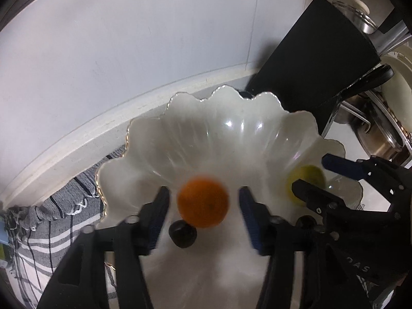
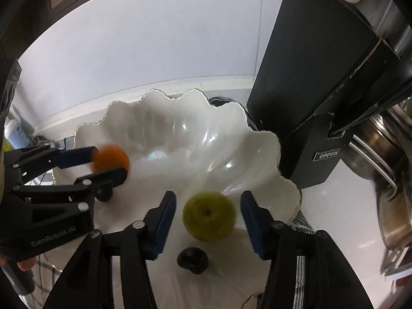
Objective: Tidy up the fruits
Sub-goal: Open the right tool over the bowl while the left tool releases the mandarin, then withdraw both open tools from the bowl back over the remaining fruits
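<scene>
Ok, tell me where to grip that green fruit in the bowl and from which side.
Grip the green fruit across its widest middle, coming from above and the near side, as the right gripper is lined up now. It is round and sits loose in the white scalloped bowl, with open space either side for the open jaws.

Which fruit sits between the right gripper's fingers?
The green fruit, over the white bowl. The orange fruit is between the left gripper's fingers.

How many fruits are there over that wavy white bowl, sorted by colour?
Orange fruit: 1
Yellow-green fruit: 1
Total: 2, both blurred, each between the open fingers of a tool, over the white bowl.
</scene>
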`<state>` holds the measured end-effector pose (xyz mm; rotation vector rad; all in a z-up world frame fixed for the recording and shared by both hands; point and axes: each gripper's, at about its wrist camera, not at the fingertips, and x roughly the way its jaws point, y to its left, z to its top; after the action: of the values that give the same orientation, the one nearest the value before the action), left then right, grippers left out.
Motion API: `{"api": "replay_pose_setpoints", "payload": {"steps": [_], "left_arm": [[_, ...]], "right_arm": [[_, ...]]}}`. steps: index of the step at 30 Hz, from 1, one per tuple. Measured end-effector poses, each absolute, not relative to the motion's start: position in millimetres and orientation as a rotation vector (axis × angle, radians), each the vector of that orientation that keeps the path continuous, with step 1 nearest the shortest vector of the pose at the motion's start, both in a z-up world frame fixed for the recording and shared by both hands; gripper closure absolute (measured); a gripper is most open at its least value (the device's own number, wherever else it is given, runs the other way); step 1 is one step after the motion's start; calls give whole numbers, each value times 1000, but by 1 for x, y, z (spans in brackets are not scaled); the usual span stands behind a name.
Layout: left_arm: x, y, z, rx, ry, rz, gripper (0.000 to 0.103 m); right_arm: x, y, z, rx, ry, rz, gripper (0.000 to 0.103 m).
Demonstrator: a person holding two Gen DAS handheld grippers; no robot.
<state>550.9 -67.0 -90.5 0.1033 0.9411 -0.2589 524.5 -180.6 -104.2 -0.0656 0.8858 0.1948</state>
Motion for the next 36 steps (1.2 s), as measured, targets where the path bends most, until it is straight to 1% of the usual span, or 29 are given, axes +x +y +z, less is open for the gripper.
{"api": "replay_pose_setpoints", "payload": {"steps": [1, 4, 8, 11, 15, 20, 22, 27, 32, 36], "left_arm": [[550, -66, -88, 104, 931, -254, 43], [545, -64, -80, 114, 903, -229, 40], [530, -61, -64, 131, 855, -203, 32], [517, -60, -53, 139, 809, -188, 29], [493, -53, -36, 142, 739, -171, 22], [468, -42, -20, 120, 694, -159, 21], [460, -38, -14, 102, 685, -157, 19], [434, -26, -3, 65, 660, -165, 18], [404, -17, 4, 61, 626, -152, 17], [377, -12, 9, 66, 595, -139, 15]], "right_arm": [[523, -181, -102, -65, 875, 194, 41], [521, -183, -96, -75, 853, 181, 41], [510, -188, -86, -58, 822, 174, 41], [495, -189, -76, -55, 780, 173, 41], [478, -187, -61, -44, 745, 193, 41], [454, -185, -45, -27, 707, 210, 41], [445, -183, -40, -20, 687, 211, 41], [421, -180, -25, -28, 624, 206, 41], [396, -172, -17, -64, 569, 206, 41], [373, -165, -13, -72, 542, 224, 41]]}}
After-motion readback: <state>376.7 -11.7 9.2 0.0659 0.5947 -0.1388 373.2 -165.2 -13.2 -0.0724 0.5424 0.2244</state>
